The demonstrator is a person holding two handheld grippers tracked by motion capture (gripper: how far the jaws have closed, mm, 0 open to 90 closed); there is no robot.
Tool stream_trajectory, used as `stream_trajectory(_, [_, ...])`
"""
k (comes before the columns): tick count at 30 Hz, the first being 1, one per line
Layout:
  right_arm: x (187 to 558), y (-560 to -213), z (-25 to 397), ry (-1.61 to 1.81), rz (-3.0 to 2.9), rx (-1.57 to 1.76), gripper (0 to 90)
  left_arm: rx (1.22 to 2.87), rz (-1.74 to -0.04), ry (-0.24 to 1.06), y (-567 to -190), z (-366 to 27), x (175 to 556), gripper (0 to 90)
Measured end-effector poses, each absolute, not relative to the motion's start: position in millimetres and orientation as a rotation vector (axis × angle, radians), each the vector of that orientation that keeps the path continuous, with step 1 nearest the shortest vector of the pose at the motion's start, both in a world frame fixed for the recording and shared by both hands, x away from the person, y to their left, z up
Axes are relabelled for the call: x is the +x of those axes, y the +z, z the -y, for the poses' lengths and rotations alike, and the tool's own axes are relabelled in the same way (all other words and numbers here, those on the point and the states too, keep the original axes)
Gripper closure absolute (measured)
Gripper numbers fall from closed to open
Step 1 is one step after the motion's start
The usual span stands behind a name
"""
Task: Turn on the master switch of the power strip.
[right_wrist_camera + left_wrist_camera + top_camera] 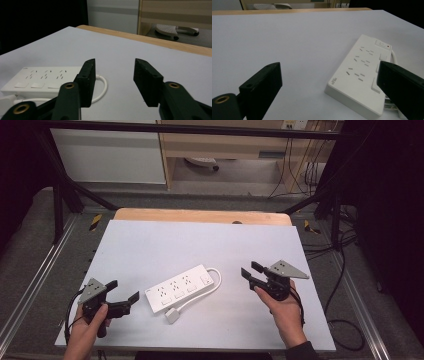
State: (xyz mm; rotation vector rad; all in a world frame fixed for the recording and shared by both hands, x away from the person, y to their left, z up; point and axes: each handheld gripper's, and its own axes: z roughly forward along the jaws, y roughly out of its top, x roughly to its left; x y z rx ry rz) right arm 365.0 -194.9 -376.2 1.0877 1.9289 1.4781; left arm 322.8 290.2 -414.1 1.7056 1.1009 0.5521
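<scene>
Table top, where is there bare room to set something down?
The far half of the table, between the power strip and the wooden back edge, is bare. It is crowded near the front: strip, its cable and plug lie between the left gripper and right gripper.

Power strip lies mid-table, angled, its plug on the near side and cable looping off its far right end. Left gripper sits left of it, right gripper right, both apart from it.
</scene>
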Motion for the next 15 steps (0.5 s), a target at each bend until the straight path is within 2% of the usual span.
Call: stream_trajectory(15, [381, -372, 167, 1.487, -1.969, 1.012, 83.7, 1.708, -1.089, 0.557, -414, -290, 323, 6.1])
